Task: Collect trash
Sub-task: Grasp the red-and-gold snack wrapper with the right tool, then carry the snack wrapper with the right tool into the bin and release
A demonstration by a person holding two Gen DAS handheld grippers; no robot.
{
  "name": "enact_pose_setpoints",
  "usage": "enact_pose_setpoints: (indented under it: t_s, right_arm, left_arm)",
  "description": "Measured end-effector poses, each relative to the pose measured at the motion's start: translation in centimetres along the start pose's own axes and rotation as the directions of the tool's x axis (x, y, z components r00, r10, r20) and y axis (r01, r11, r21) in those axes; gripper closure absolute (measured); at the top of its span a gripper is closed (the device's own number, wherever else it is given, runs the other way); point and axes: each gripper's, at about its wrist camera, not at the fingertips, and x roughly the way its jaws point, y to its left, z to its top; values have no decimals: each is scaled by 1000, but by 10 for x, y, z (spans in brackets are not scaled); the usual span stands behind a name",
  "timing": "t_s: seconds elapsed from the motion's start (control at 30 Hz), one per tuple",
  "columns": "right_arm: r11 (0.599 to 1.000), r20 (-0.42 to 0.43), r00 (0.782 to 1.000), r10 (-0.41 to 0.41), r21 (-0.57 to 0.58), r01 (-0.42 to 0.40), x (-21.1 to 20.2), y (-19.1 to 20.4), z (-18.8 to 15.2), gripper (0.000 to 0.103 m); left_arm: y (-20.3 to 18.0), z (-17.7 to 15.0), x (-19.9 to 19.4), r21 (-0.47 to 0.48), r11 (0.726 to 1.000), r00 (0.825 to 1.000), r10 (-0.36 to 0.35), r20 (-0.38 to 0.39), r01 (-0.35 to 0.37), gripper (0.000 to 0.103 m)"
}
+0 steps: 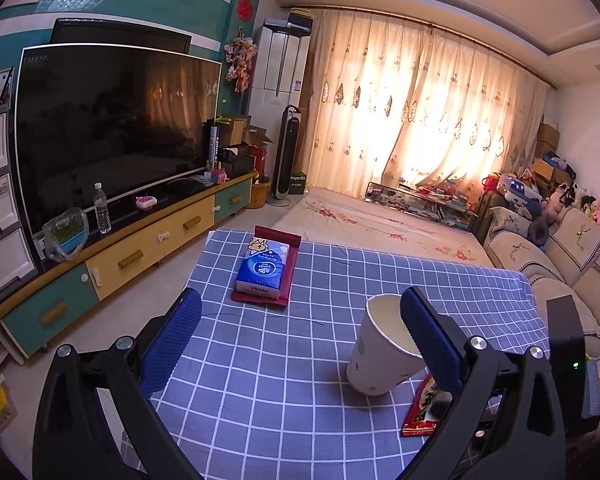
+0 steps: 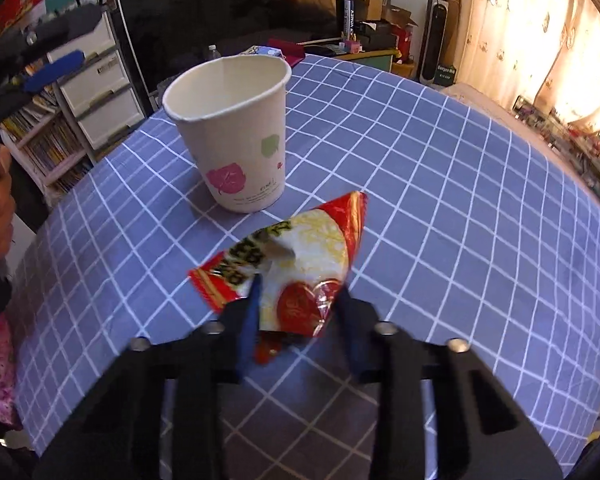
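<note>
Paper cup point(image 2: 236, 136) upright, empty. My right gripper point(image 2: 298, 294) clamps the snack wrapper point(image 2: 296, 256); left gripper point(image 1: 300, 320) fingers apart.

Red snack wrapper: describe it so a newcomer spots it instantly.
Start at the table with the blue checked cloth. Near its middle stands a white paper cup; the red snack wrapper lies flat just in front, between the right gripper fingers. It is the only crinkled, shiny red-and-white foil there.

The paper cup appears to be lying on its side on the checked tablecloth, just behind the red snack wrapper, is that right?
Not quite: the paper cup stands upright, mouth up, on the checked tablecloth, just behind the red snack wrapper. The right wrist view shows it.
</note>
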Motion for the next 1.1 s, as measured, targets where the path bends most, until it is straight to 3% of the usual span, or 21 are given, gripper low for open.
enact_pose_setpoints:
  t_s: [0.07,0.37,0.5,0.57,0.63,0.7,0.77,0.8,0.87,0.97,1.1]
  right_arm:
    - [1000,0,1000,11,13,-11,-3,-1,-1,93]
    - [993,68,997,38,112,-46,-61,-19,-26,96]
    - [974,154,987,-45,228,9,-118,-53,-52,96]
    - [950,182,975,-127,306,66,-145,-77,-68,96]
    - [901,184,953,-239,409,147,-173,-109,-91,96]
    - [822,143,927,-346,522,227,-196,-146,-121,95]
    - [717,55,883,-466,609,340,-213,-181,-156,95]
    - [682,25,872,-489,633,365,-216,-192,-167,95]
    - [578,-77,840,-537,692,433,-222,-224,-203,95]
    - [488,-169,815,-555,727,483,-221,-251,-239,95]
    - [437,-237,805,-543,740,512,-211,-275,-267,93]
  left_arm:
    - [1,-1,1,-5,1000,1000,0,-3,0,5]
    - [-3,-2,-1,12,1000,1000,-16,8,16,5]
    - [-10,-3,0,32,999,999,-35,4,35,5]
    - [-12,-5,0,33,998,998,-56,-3,56,5]
    - [-15,-6,0,35,997,998,-70,-7,70,5]
    - [-19,-7,0,41,996,997,-74,-9,74,5]
    - [-22,-7,0,44,995,996,-85,-11,85,5]
    - [-23,-7,-1,43,995,996,-89,-12,90,5]
    - [-25,-8,-2,41,994,995,-104,-11,104,5]
    - [-30,-10,-1,57,992,994,-108,-18,109,5]
    - [-40,-13,4,90,989,992,-117,-38,120,5]
